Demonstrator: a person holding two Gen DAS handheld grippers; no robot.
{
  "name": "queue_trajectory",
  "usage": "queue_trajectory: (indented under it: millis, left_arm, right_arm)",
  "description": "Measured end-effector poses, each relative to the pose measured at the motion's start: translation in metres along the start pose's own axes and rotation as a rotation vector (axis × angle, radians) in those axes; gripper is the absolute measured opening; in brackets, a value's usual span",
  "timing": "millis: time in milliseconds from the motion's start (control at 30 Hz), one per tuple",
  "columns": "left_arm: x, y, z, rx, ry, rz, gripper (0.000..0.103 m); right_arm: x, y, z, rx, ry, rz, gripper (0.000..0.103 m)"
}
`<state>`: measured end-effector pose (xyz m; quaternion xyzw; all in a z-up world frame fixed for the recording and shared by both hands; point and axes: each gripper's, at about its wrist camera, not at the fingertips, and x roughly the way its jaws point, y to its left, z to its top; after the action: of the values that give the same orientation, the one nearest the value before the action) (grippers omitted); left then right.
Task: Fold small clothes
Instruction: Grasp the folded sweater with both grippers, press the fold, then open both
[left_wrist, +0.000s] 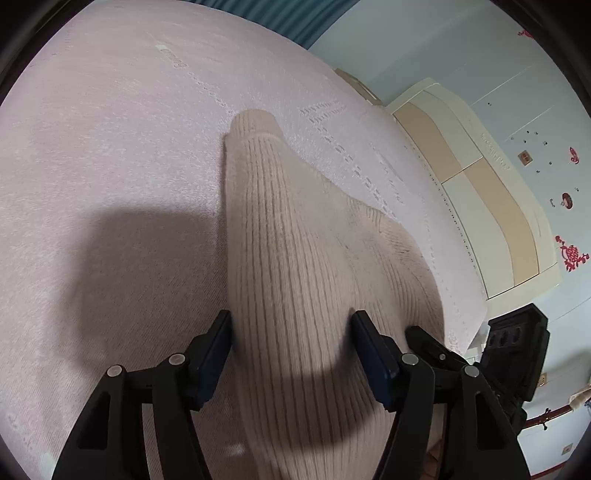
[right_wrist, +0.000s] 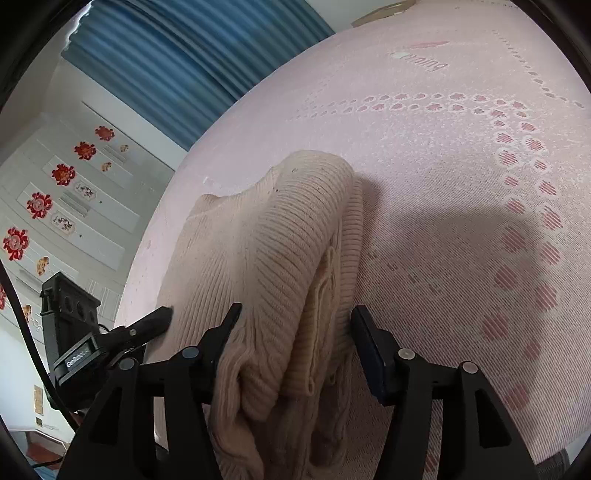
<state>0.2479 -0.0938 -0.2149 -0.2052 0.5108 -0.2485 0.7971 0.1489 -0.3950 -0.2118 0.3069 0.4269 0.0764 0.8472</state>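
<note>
Beige sweater (left_wrist: 295, 258) between left gripper (left_wrist: 291, 332) fingers — unpinched, on bed (left_wrist: 110, 147)

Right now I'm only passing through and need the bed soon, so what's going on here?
A person is folding a beige ribbed sweater on the pink bedspread, with a handheld gripper in each hand. The left gripper straddles a sleeve laid along the garment; the right gripper straddles the bunched, folded-over edge. Both sets of jaws stand apart with knit between them and do not appear to clamp it. The sweater is partly folded, not yet a neat bundle.
</note>
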Motion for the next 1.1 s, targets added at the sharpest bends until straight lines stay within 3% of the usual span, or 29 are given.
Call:
queue_trajectory:
  millis: [67, 233, 367, 467, 667, 833, 967, 1100]
  left_arm:
    - [0.007, -0.001, 0.001, -0.004, 0.006, 0.005, 0.063]
    - [0.004, -0.015, -0.003, 0.05, -0.05, 0.039, 0.044]
    - [-0.002, -0.017, -0.003, 0.033, -0.083, 0.034, 0.038]
    - [-0.015, -0.01, 0.002, 0.007, -0.123, 0.015, 0.037]
    - [-0.045, 0.037, 0.024, -0.051, -0.178, 0.051, 0.037]
    - [-0.066, 0.073, 0.052, -0.031, -0.212, 0.162, 0.037]
    - [-0.066, 0.091, 0.072, -0.038, -0.222, 0.201, 0.038]
    - [-0.06, 0.1, 0.076, -0.038, -0.223, 0.205, 0.041]
  right_arm:
    - [0.006, 0.0, 0.003, 0.001, 0.01, 0.001, 0.059]
    - [0.016, 0.001, 0.008, 0.015, 0.036, 0.02, 0.059]
    - [0.016, 0.017, 0.01, -0.051, 0.02, 0.006, 0.038]
    - [0.018, 0.038, 0.013, -0.122, -0.004, -0.002, 0.033]
    - [0.057, 0.084, 0.031, -0.112, 0.033, 0.114, 0.029]
    - [0.105, 0.141, 0.038, -0.176, 0.056, 0.156, 0.028]
    - [0.135, 0.167, 0.047, -0.212, 0.066, 0.156, 0.028]
    - [0.151, 0.169, 0.053, -0.243, 0.08, 0.123, 0.029]
